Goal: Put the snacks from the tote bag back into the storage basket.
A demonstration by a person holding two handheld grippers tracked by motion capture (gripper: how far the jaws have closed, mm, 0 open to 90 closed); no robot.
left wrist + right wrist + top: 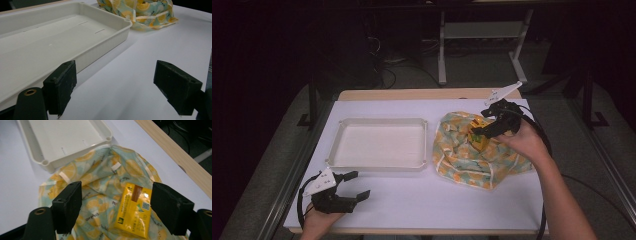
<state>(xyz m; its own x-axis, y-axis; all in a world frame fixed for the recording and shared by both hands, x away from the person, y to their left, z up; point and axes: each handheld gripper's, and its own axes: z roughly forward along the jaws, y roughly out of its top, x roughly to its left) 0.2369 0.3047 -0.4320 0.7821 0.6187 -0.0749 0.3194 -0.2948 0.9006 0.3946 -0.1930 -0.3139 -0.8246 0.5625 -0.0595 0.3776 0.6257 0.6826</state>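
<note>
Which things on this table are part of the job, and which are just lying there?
In the job:
right gripper, open above the bag
lemon-print bag
yellow packet lying on the bag

Lying about:
white tray, empty
left gripper, open, resting on the white table

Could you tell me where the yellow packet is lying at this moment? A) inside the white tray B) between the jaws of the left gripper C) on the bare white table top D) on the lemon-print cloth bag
D: the yellow packet lies on the crumpled lemon-print cloth bag, beside the white tray, with the right gripper over it, jaws open and not pressing it.
</note>
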